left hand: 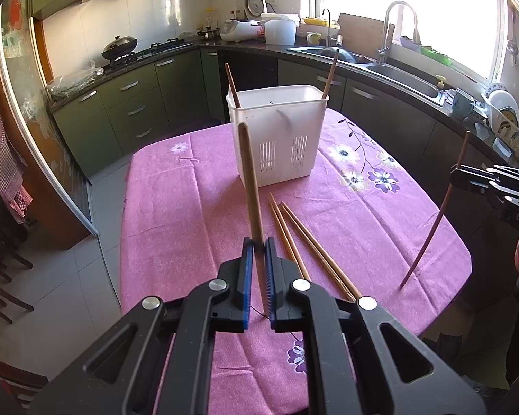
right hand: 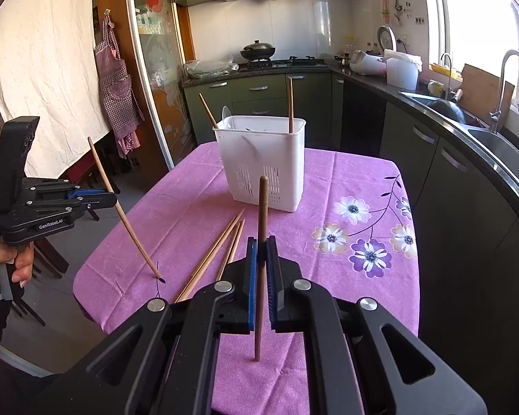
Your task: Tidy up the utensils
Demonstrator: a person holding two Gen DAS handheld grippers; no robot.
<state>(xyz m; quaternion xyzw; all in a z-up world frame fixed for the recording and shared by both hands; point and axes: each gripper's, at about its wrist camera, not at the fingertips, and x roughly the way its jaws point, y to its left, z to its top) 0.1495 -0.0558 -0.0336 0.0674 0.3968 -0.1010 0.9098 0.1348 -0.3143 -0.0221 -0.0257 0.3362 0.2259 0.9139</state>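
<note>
My left gripper (left hand: 258, 243) is shut on a wooden chopstick (left hand: 249, 173) that stands nearly upright between its blue pads. At the right edge of the left wrist view, my right gripper (left hand: 455, 177) holds a second, darker chopstick (left hand: 436, 223) with its tip down near the tablecloth. In the right wrist view the right gripper (right hand: 261, 243) is shut on that dark chopstick (right hand: 263, 204). The left gripper (right hand: 111, 197) is at the left with its chopstick (right hand: 131, 228). A white slotted utensil holder (left hand: 276, 138) (right hand: 263, 162) stands ahead with two chopsticks leaning in it. Loose chopsticks (left hand: 296, 242) (right hand: 218, 252) lie on the cloth.
The table wears a pink flowered cloth (left hand: 176, 214) (right hand: 328, 180). Dark green cabinets and a counter with a sink (left hand: 401, 79), a wok on the stove (right hand: 257, 50) and a rice cooker run behind it. Chairs (left hand: 3, 276) stand by the table's left edge.
</note>
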